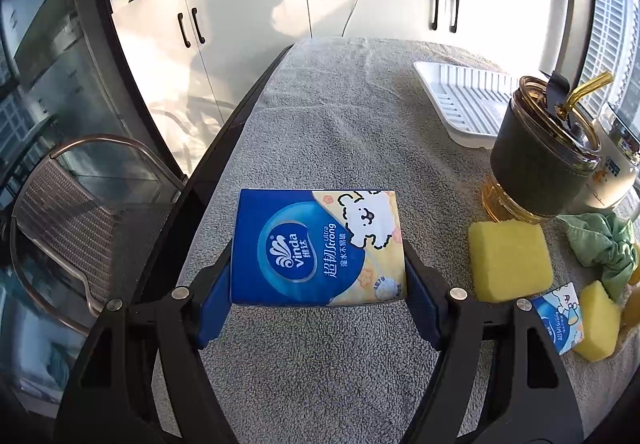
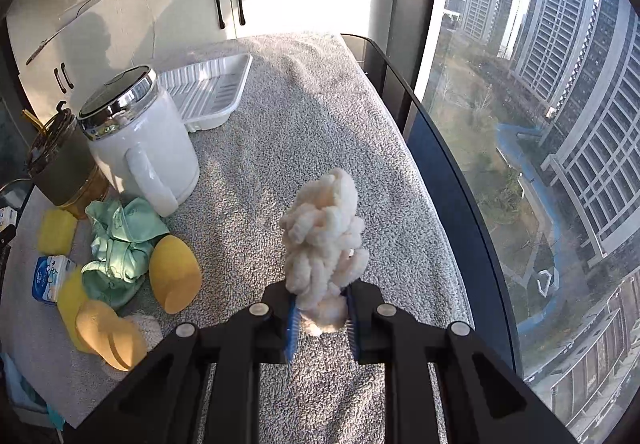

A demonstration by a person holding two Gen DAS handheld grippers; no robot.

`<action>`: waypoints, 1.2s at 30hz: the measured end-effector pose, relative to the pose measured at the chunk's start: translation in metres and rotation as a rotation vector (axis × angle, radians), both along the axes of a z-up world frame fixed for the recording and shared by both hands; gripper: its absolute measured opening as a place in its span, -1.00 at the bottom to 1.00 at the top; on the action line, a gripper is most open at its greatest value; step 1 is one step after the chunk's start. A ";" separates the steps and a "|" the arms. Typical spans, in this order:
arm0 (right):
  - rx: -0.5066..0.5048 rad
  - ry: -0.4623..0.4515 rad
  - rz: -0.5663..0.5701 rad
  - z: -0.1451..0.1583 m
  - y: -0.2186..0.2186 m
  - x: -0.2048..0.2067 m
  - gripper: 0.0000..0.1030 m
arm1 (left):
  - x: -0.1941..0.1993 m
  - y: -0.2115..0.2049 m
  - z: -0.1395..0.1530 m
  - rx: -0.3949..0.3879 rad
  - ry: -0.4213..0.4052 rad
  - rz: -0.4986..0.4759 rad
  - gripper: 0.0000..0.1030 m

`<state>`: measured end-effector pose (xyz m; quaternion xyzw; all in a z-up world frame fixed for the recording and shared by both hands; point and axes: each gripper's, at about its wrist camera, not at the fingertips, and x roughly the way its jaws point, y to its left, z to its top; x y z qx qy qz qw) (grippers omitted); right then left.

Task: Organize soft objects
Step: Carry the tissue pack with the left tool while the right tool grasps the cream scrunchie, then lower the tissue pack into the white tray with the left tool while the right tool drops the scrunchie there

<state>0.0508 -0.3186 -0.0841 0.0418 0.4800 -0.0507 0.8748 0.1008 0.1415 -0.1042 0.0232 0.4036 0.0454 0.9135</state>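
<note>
My left gripper [image 1: 318,276] is shut on a blue Vinda tissue pack [image 1: 316,244] and holds it over the grey towel-covered table [image 1: 320,132]. My right gripper [image 2: 322,310] is shut on a fluffy cream chenille cloth [image 2: 324,232] that stands up between the blue pads. A white ribbed tray [image 1: 464,96] lies at the far end, also in the right wrist view [image 2: 208,88]. Yellow sponges [image 1: 508,260], a crumpled green cloth [image 2: 120,244] and a small tissue pack [image 2: 50,278] lie in a cluster.
A dark tumbler with a yellow straw [image 1: 548,148] and a white lidded jug [image 2: 140,140] stand beside the cluster. Round yellow sponges [image 2: 174,274] lie near my right gripper. A chair [image 1: 80,224] stands left of the table; a window [image 2: 560,124] lies right.
</note>
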 end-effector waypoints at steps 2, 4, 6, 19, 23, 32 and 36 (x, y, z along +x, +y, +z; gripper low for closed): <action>0.002 -0.013 0.005 0.001 -0.005 0.013 -0.60 | 0.014 0.002 0.000 0.006 -0.003 0.002 0.41; -0.006 -0.020 0.014 0.003 -0.008 0.026 -0.60 | 0.028 0.001 -0.002 0.038 -0.003 0.002 0.41; -0.001 -0.027 0.021 0.002 -0.007 0.037 -0.59 | 0.045 0.002 -0.004 0.061 -0.002 0.007 0.41; 0.030 -0.005 0.087 -0.005 -0.002 0.143 -0.59 | 0.153 -0.012 -0.008 0.084 -0.020 -0.055 0.41; 0.048 -0.009 0.112 -0.004 0.006 0.175 -0.59 | 0.180 -0.026 -0.008 0.101 -0.016 -0.087 0.41; 0.137 -0.021 0.263 0.006 0.051 0.240 -0.54 | 0.230 -0.076 0.009 -0.028 0.000 -0.292 0.41; 0.196 0.063 0.358 -0.009 0.083 0.270 -0.54 | 0.253 -0.106 0.002 -0.068 0.085 -0.424 0.41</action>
